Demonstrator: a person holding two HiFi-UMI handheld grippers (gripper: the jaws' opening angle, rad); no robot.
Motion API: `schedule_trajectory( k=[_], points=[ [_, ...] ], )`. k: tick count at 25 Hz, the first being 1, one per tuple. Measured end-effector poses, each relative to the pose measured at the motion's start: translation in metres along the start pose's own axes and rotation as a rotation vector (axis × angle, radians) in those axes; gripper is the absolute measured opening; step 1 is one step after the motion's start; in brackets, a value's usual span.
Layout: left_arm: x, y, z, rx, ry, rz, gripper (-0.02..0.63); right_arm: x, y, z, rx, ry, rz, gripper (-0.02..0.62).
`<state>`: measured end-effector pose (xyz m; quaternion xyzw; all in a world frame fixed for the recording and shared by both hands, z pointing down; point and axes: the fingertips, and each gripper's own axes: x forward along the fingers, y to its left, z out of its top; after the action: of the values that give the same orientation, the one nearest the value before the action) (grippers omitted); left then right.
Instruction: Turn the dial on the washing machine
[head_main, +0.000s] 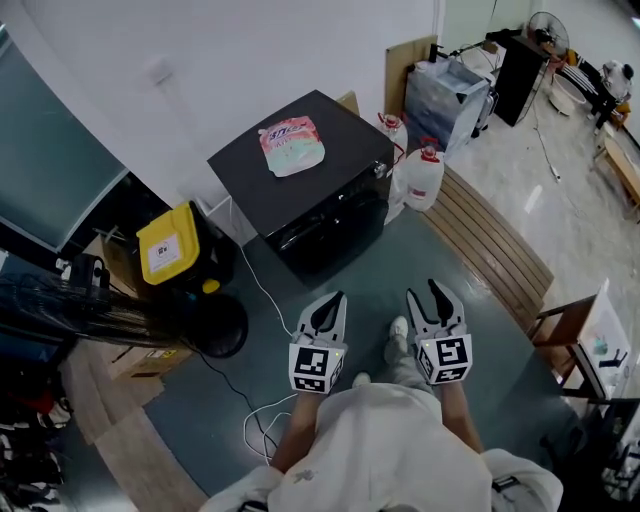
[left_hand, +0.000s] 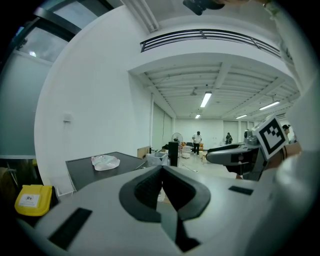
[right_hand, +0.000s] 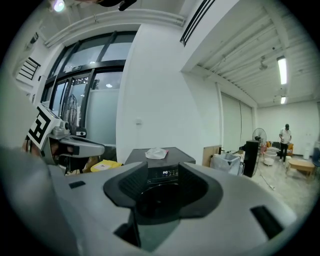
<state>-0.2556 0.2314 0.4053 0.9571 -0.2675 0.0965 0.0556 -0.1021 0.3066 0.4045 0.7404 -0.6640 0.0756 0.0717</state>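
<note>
A black washing machine (head_main: 330, 205) stands against the white wall, with a pink and white pouch (head_main: 291, 145) lying on its top. My right gripper view looks at its front, where a lit display (right_hand: 165, 173) shows; the dial itself I cannot make out. My left gripper (head_main: 325, 312) hovers in front of the machine, apart from it, its jaws shut and empty (left_hand: 162, 171). My right gripper (head_main: 437, 298) floats beside it at the same distance, slightly open with nothing between its jaws (right_hand: 163, 169). The machine's top (left_hand: 85, 172) and the pouch (left_hand: 105, 161) also show in the left gripper view.
A yellow box (head_main: 170, 243) and a black round base (head_main: 215, 325) sit left of the machine, and a white cable (head_main: 262, 290) trails over the floor. A white jug with a red cap (head_main: 424, 178) stands at its right, beside a slatted wooden board (head_main: 495, 240).
</note>
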Motion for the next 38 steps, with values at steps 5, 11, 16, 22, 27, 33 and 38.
schedule_trajectory(
  k=[5,11,16,22,27,33,38],
  points=[
    [0.035,0.005,0.004,-0.008,0.017,0.036,0.014,0.032,-0.026,0.006,0.005,0.001,0.035,0.207],
    [0.083,0.009,0.012,-0.009,0.036,0.083,0.014,0.077,-0.065,0.012,0.019,0.005,0.091,0.207],
    [0.122,0.010,0.020,-0.024,0.043,0.130,0.014,0.109,-0.097,0.019,0.027,0.006,0.139,0.206],
    [0.161,0.007,0.025,-0.025,0.061,0.177,0.014,0.142,-0.127,0.019,0.039,0.009,0.197,0.206],
    [0.187,0.011,0.027,-0.022,0.073,0.213,0.014,0.167,-0.144,0.017,0.044,0.015,0.234,0.206],
    [0.218,0.022,0.020,-0.019,0.085,0.227,0.014,0.200,-0.156,0.007,0.037,0.037,0.255,0.206],
    [0.245,0.034,0.019,-0.025,0.087,0.226,0.014,0.227,-0.163,0.001,0.022,0.063,0.264,0.206]
  ],
)
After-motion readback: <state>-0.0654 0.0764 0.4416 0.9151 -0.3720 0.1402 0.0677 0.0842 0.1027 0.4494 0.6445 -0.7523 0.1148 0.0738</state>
